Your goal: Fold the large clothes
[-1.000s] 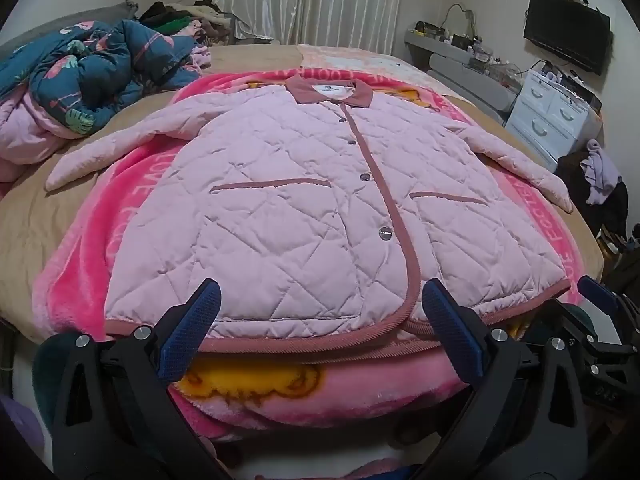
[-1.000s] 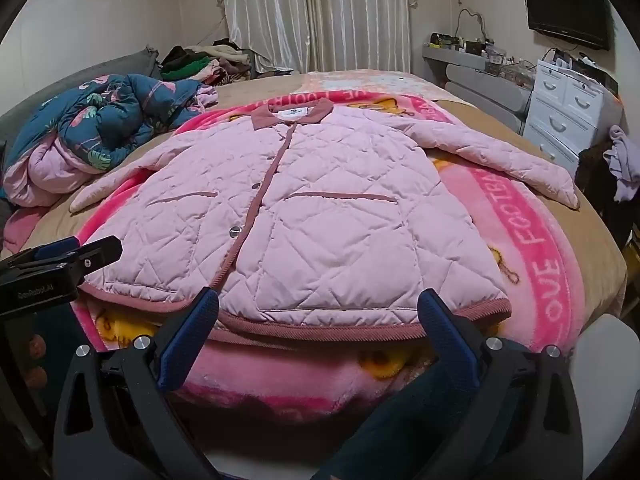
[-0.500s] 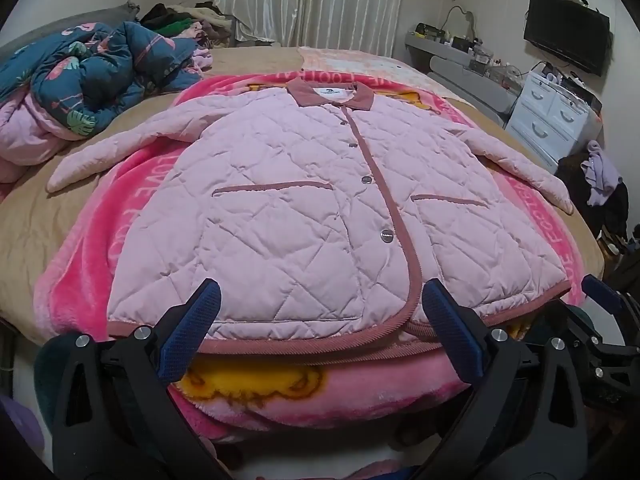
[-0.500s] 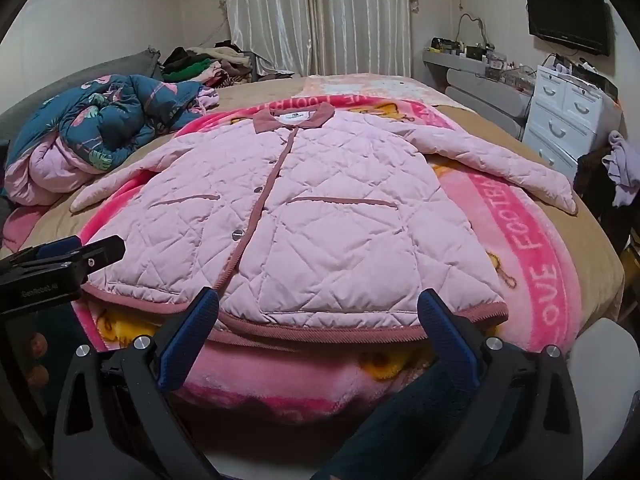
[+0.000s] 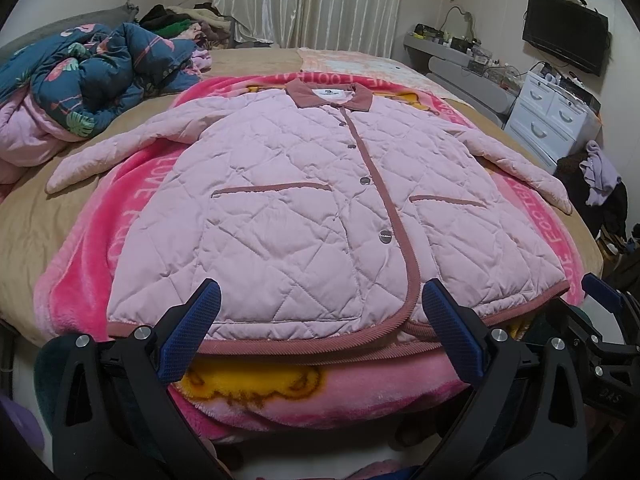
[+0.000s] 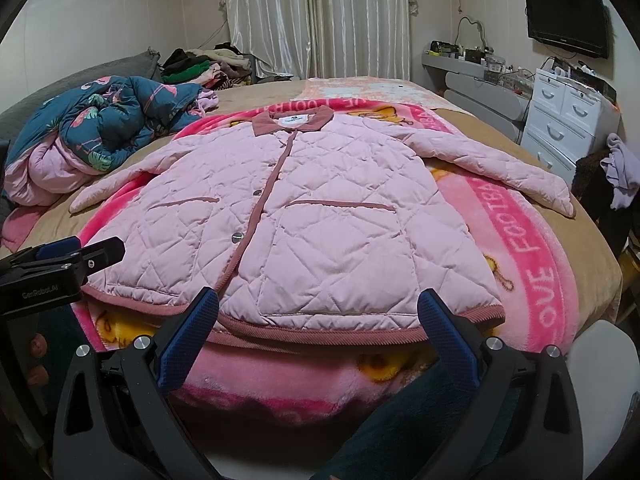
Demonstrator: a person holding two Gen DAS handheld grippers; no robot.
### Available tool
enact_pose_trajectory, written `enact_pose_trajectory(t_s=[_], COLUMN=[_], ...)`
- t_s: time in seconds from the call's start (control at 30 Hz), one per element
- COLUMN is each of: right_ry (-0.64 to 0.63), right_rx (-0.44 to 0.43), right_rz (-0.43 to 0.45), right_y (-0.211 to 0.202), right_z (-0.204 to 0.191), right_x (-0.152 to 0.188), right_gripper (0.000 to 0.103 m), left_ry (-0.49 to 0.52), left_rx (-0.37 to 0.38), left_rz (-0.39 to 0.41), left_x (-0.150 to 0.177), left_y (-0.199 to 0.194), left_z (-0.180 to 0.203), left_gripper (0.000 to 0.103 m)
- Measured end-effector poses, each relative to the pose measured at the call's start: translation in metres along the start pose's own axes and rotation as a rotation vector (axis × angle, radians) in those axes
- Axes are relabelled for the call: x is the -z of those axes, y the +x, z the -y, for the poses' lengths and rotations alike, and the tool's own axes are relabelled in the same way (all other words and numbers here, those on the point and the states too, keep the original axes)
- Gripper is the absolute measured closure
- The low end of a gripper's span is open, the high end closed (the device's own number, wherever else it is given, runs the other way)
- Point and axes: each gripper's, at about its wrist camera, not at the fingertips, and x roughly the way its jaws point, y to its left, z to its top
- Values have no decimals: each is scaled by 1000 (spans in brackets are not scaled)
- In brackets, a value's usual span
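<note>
A pink quilted jacket (image 5: 304, 208) (image 6: 320, 216) lies flat and buttoned on the bed, collar far, hem toward me, both sleeves spread out to the sides. My left gripper (image 5: 320, 312) hovers open just in front of the hem, over its left-centre part, holding nothing. My right gripper (image 6: 320, 312) is also open and empty, in front of the hem's right half. The left gripper's fingertips (image 6: 72, 250) show at the left edge of the right wrist view, and the right gripper's blue fingertips (image 5: 600, 292) show at the right edge of the left wrist view.
A bright pink fleece blanket (image 5: 132, 216) lies under the jacket on a tan bed (image 5: 24, 216). A rumpled blue flamingo duvet (image 5: 80, 76) sits at the far left. White drawers (image 6: 568, 120), a TV (image 6: 568, 20) and hanging clothes (image 6: 620, 172) stand to the right.
Both grippers have eased slightly toward the jacket's hem and tilted; the jacket sits a little lower in both views. Jaws stay open; the jacket has not moved.
</note>
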Motion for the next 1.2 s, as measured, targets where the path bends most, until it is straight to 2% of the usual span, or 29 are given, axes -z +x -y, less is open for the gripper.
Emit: enact_pose_trajectory(t_s=[1.2], right_ry=[-1], right_rx=[-15], right_rz=[-15], right_y=[11], right_z=[-2], right_x=[1], right_gripper=[4], left_ry=[11], left_rx=[3], left_rz=[2], left_x=[3], left_y=[3], left_z=[1], left_gripper=[9])
